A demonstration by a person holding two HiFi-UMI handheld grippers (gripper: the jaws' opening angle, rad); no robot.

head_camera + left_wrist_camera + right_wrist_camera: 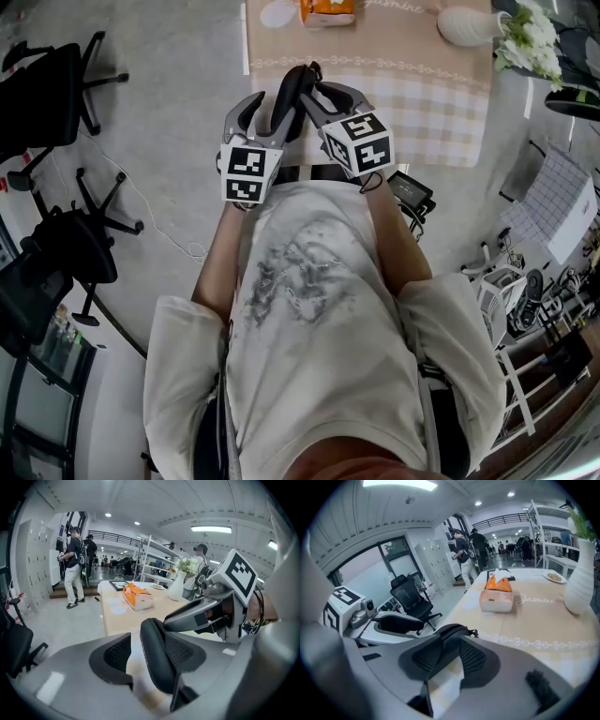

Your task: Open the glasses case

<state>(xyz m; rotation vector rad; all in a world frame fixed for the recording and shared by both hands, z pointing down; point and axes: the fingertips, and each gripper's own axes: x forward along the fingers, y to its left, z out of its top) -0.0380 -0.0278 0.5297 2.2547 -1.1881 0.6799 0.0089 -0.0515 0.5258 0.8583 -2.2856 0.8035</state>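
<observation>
Although the glasses case (289,103) is up off the table (422,103) and sits between both tools, its black shell looks shut. The left gripper view shows one unbroken seam along its edge and no gap between the halves. By my reading the pick-up is done and all of the opening is left: one half has to be pinned while the other is levered away.

Taking the orange tissue box (328,9) as the mark, the case hangs on the person's side of it, over the near part of the cloth and just ahead of the chest.

Leftmost, the left gripper (140,644) has its fingers spread. The outer pad (117,654) stands clear of the case, with pale cloth showing in the gap, while the inner pad (183,651) has the shell leaning against it, so it cradles rather than clamps. The case stands on end between them, one tip pointing towards the box.

To the right, the right gripper (450,641) comes in from the other side and pinches the end nearer the box. Both of its pads (474,658) are against the dark shell, and it seems to carry the weight.
</observation>
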